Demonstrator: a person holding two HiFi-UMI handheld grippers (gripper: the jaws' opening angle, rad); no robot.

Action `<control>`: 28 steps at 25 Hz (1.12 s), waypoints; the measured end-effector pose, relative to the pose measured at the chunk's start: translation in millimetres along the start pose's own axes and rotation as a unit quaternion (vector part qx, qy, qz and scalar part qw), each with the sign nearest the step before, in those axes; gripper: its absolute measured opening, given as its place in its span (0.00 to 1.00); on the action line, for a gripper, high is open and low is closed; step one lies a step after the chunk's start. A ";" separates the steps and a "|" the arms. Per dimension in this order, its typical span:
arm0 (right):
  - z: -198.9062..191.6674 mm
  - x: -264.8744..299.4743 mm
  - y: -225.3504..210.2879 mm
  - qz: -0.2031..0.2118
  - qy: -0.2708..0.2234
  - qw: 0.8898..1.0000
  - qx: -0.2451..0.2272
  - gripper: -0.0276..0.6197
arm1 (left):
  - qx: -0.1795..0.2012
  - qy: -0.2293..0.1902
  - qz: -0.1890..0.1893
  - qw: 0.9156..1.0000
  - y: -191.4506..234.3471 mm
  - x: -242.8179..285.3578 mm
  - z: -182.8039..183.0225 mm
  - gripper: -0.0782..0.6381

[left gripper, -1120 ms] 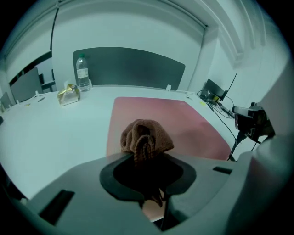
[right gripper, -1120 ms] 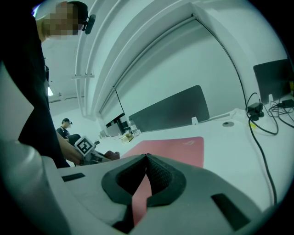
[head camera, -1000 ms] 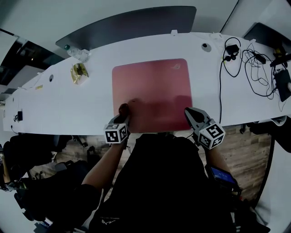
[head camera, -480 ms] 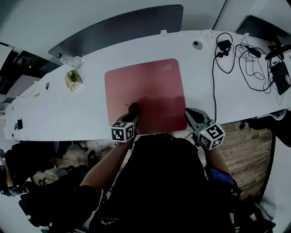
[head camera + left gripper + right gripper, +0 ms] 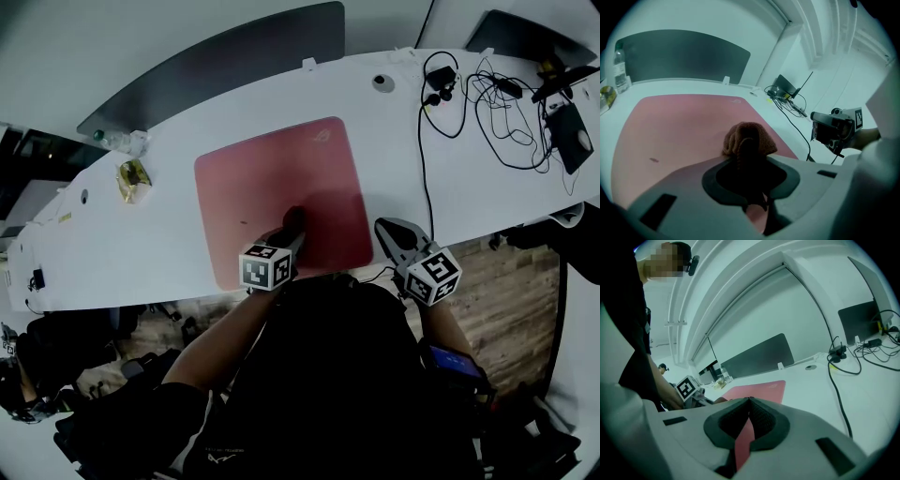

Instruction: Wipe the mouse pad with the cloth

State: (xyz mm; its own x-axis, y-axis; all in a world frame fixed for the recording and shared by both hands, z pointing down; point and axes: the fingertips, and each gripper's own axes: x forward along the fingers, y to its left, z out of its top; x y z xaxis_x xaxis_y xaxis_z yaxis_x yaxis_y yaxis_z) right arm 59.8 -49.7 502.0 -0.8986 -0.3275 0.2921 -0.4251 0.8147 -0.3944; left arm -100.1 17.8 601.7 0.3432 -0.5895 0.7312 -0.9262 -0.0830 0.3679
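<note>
Head view: left gripper clamped on cloth, right gripper fingers together, cables nearby.

The person wears a black top that leaves the forearms bare. A dark band with a blue face circles the right wrist.

The left gripper and the right gripper are alike. Each carries a white marker cube printed with black square patterns, one at the left and one at the right. In the gripper views each shell is smooth pale grey. It has a dark-rimmed hollow around the jaws and a dark rectangular slot on either side. The jaws are dark, and the right pair shows finely ribbed inner faces.
</note>
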 end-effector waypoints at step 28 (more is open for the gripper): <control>-9.8 -43.5 -50.2 -0.062 -0.007 0.998 0.031 0.08 | 0.079 0.040 -0.115 0.989 -119.4 89.2 35.1 0.22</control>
State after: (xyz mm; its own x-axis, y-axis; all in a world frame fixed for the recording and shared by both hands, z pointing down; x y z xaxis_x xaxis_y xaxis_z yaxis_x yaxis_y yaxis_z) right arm 121.3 -71.6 517.6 -0.8396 -0.4308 0.3309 -0.5390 0.7362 -0.4092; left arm 35.6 -53.1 602.9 0.5526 -0.4754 0.6845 -0.8332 -0.3353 0.4398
